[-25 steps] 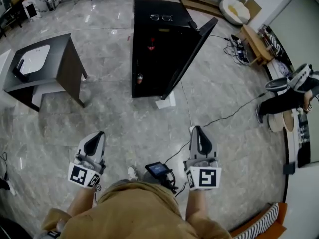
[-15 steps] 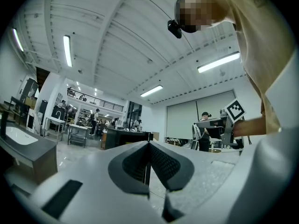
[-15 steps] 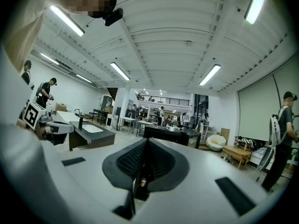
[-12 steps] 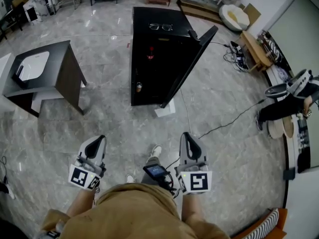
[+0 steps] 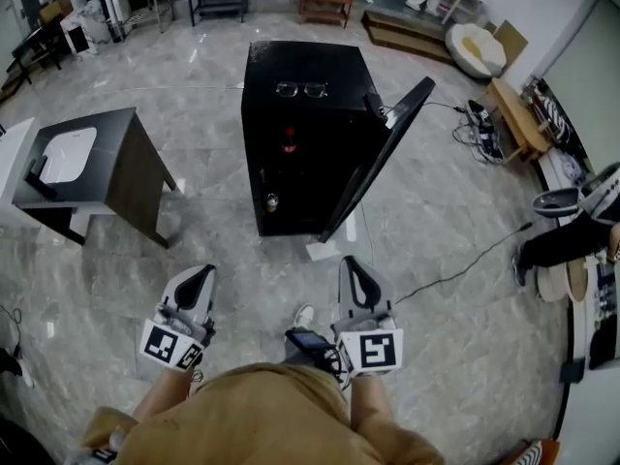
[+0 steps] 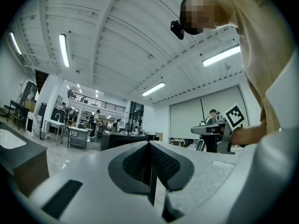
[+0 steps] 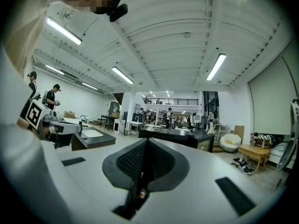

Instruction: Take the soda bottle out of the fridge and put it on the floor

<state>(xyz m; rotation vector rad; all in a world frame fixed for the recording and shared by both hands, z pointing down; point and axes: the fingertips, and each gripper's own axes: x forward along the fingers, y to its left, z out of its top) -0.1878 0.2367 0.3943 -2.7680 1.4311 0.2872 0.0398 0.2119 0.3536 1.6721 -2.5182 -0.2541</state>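
Note:
The black fridge (image 5: 300,76) stands on the marble floor ahead with its door (image 5: 383,158) swung open to the right. On its lower shelf stands a small dark soda bottle (image 5: 272,202) with a pale cap; it also shows tiny through the slit of the right jaws, soda bottle (image 7: 142,193). A red item (image 5: 288,146) sits on a higher shelf. My left gripper (image 5: 201,274) and right gripper (image 5: 351,264) are held side by side, well short of the fridge. Both are shut and empty; the jaws meet in the left gripper (image 6: 150,146) and right gripper (image 7: 147,141) views.
Eyeglasses (image 5: 300,89) lie on the fridge top. A dark side table (image 5: 126,153) stands at the left. A white flat piece (image 5: 325,250) lies at the door's foot, and a cable (image 5: 455,260) runs across the floor to the right. A seated person's leg (image 5: 567,245) is far right.
The fridge has come closer in the head view as I walked toward it. Both grippers travelled forward with me, and the right one drew in toward the left.

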